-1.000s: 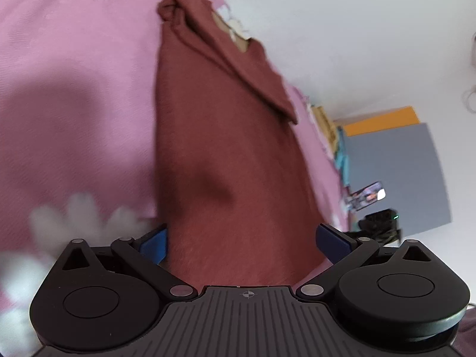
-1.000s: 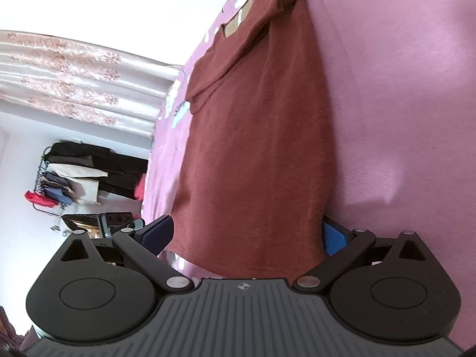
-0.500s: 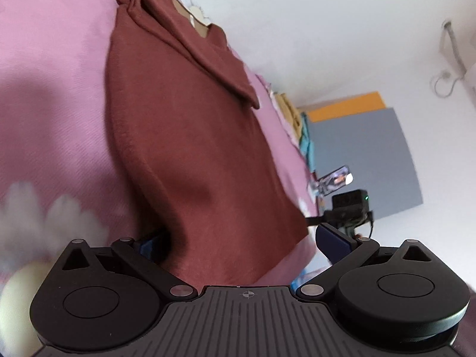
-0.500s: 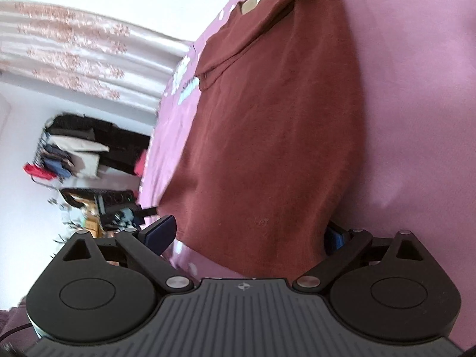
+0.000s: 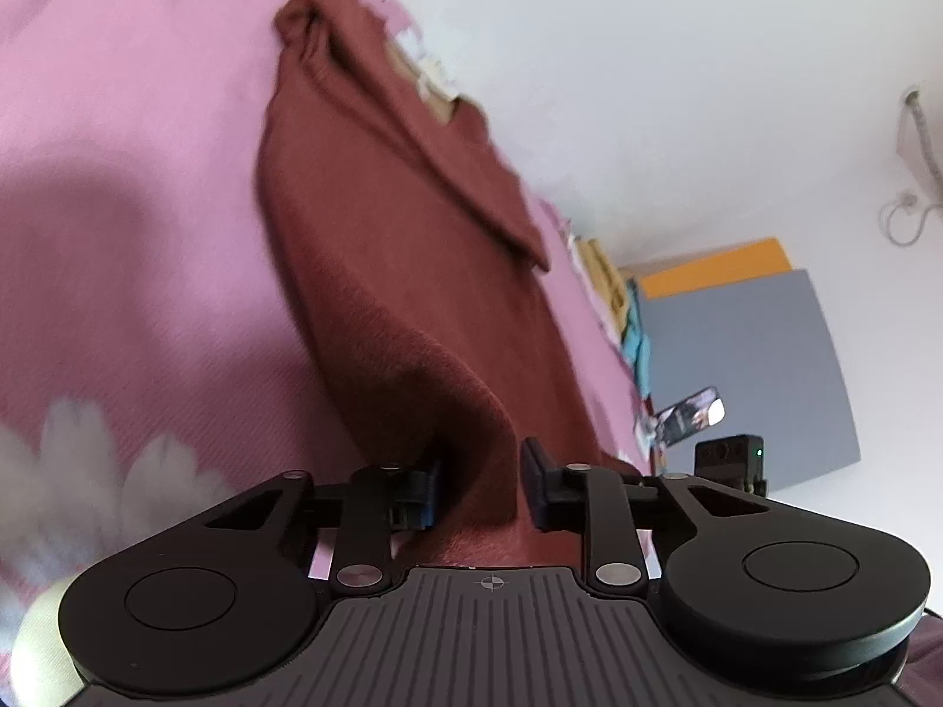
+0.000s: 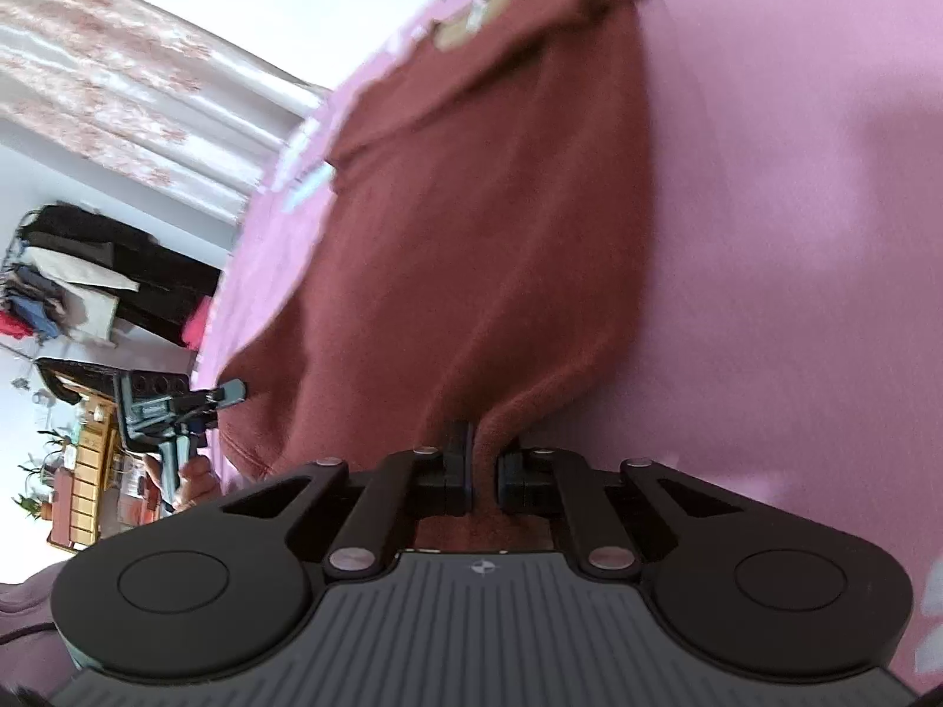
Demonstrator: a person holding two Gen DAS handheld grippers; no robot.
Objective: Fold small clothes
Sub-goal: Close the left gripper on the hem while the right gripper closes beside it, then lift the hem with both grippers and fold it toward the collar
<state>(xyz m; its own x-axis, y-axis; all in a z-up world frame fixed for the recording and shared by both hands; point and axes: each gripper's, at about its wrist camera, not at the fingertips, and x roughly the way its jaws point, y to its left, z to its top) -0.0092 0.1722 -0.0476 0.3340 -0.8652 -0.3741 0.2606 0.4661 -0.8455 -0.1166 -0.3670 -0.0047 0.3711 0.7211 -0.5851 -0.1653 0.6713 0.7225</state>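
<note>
A maroon knit shirt (image 5: 401,271) lies flat on a pink bedsheet (image 5: 147,235), its collar at the far end. In the left wrist view my left gripper (image 5: 480,471) is at the shirt's near hem. Its jaws are closing, and a raised ridge of the cloth fills the gap between them. The right wrist view shows the same shirt (image 6: 471,235) on the sheet (image 6: 795,235). There my right gripper (image 6: 484,459) is shut on a pinched fold at the other near corner of the hem.
White flower prints (image 5: 88,471) mark the sheet near the left gripper. Folded clothes (image 5: 607,277) are stacked at the bed's far edge before a grey and orange panel (image 5: 742,353). A curtain (image 6: 118,88) and a clothes rack (image 6: 76,271) stand beyond the bed. A hand (image 6: 194,480) shows at lower left.
Both grippers stood wide open around the hem; now both have drawn their jaws together, bunching the cloth into a fold between the fingers. The shirt's near edge has puckered upward.
</note>
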